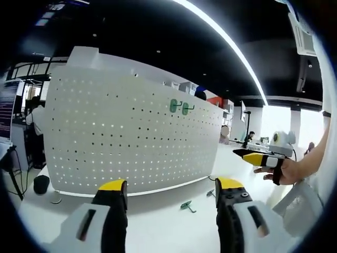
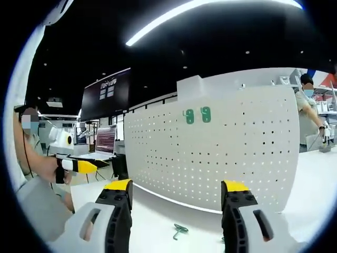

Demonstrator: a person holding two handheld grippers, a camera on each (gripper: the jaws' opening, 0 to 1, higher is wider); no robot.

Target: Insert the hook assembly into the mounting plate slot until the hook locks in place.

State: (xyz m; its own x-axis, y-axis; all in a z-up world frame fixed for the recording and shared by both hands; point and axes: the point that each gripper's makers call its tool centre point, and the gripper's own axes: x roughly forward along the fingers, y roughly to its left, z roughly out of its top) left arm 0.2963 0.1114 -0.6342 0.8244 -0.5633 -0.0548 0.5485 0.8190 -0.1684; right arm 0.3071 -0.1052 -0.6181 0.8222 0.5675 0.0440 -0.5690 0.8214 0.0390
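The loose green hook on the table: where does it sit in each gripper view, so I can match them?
Left gripper view: loose green hook lies on the white table, low centre, nearer the right jaw.
Right gripper view: it lies at bottom centre, between the jaws.
Shared landmark: the white pegboard standing behind it.

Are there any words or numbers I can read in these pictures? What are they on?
None can be read.
Big dark screen: pale lines of text, too blurred to read.
Laptop screen: rows of writing, too small to read.
Monitor: lines of text, too small and blurred.
White pegboard and green hooks: no writing seen.
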